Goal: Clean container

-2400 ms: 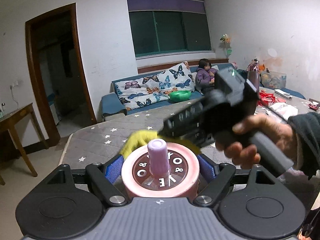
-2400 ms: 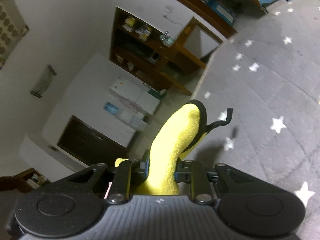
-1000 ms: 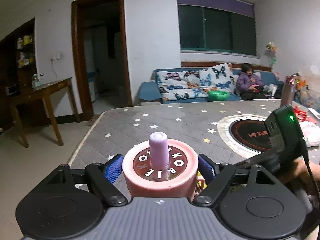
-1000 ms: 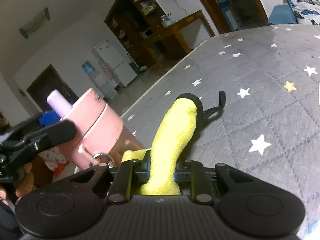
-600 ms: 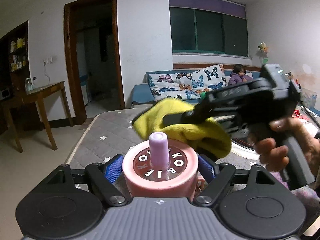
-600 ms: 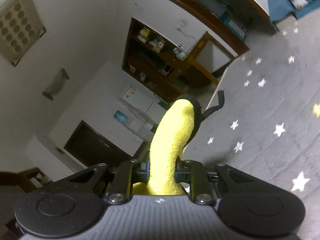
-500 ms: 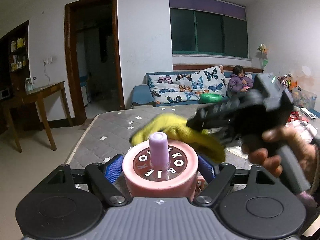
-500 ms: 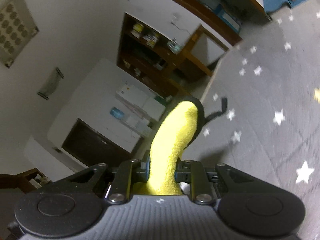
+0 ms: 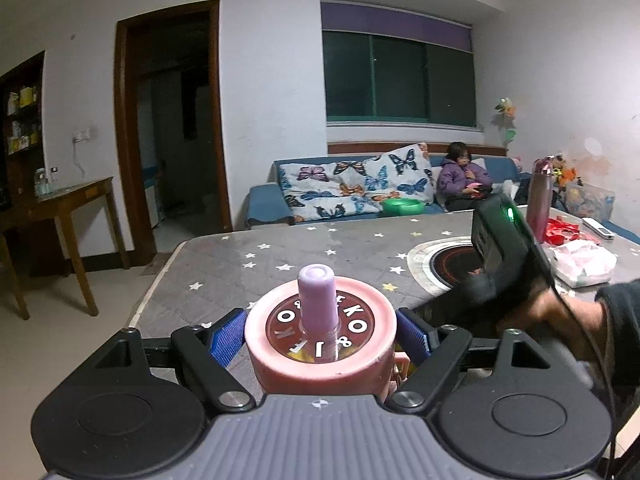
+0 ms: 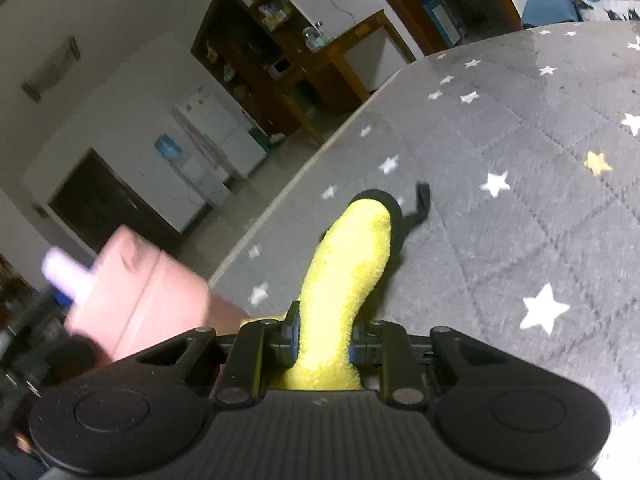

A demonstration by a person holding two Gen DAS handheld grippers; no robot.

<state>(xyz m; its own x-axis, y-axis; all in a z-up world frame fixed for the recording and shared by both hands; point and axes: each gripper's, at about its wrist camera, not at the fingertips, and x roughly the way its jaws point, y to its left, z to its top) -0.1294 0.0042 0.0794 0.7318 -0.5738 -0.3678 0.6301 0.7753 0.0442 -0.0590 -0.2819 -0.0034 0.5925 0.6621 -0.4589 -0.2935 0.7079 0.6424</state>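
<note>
Pink cup held in the left hand-held gripper (image 9: 320,344), yellow cloth pinched in the right hand-held gripper (image 10: 322,344).

Pink and squat, the cup (image 9: 320,340) sits clamped between the left blue pads (image 9: 226,338), above the near edge of the star-printed grey worktop (image 9: 320,252); its long axis runs along the fingers, the lid with the lilac spout (image 9: 316,296) facing the left camera. The right jaws are narrow, closed on the cloth (image 10: 348,272), which sticks forward over the worktop just beside the cup's blurred side wall (image 10: 140,292). To wipe well, I judge the cloth should press flat on the wall while the left grip stays firm and turns the cup. Farther off are a sofa (image 9: 340,192) and a seated child (image 9: 462,176).
</note>
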